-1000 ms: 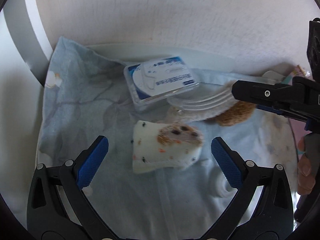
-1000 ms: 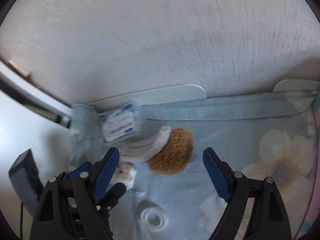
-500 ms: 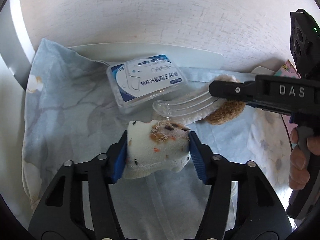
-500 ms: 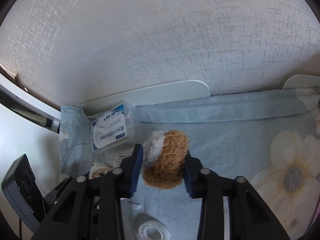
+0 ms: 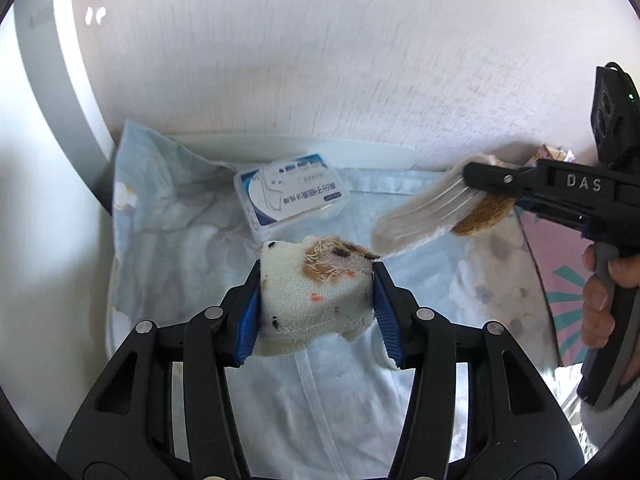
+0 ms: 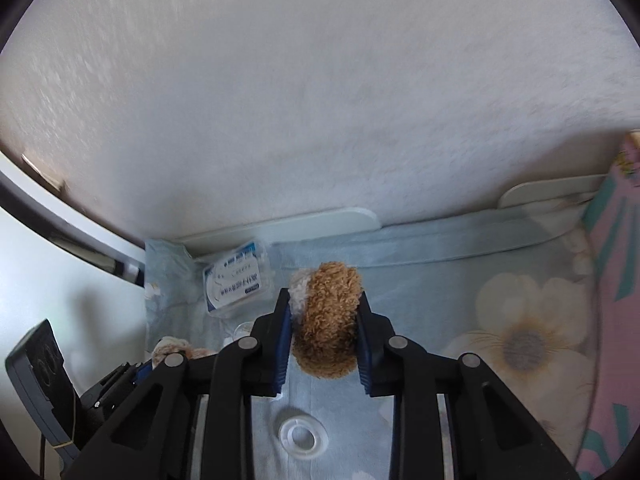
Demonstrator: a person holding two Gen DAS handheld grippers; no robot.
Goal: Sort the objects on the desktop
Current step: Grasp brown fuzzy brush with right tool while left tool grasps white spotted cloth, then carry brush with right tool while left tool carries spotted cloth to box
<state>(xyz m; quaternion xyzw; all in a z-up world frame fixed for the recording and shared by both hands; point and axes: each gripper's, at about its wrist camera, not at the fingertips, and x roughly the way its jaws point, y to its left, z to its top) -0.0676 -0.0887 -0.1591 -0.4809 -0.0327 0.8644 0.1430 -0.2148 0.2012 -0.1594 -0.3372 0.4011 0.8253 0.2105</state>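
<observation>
The left gripper (image 5: 316, 300) has its blue-padded jaws closed onto a white knitted sock (image 5: 314, 300), one pad pressed into each side. The sock is speckled with orange and black and carries a tan, frayed patch on its upper face; it sits folded in a lump between the pads, its far end poking past the fingertips towards 12 o'clock.

The right gripper (image 6: 323, 332) is likewise clamped, its jaws pinching a fluffy brown-and-white hair clip (image 6: 326, 320). In the right wrist view the curly brown plush fills the gap between the pads, with a white tuft at its 10 o'clock edge. From the left wrist view the same clip (image 5: 424, 216) shows at 2 o'clock of the sock, its clear plastic teeth reaching out leftwards from the right gripper's black finger and ending just beside the sock's far corner; whether they touch I cannot tell.

At 11 o'clock of the sock, near it, a clear plastic box with a blue-and-white label (image 5: 290, 196) lies on the pale blue floral cloth (image 5: 168, 248), close to the white textured wall (image 5: 320, 60). In the right wrist view a roll of clear tape (image 6: 303, 436) lies flat on the cloth at 6 o'clock of the clip, between the gripper's arms. A pink patterned sheet (image 6: 616, 280) runs along the cloth's right edge.
</observation>
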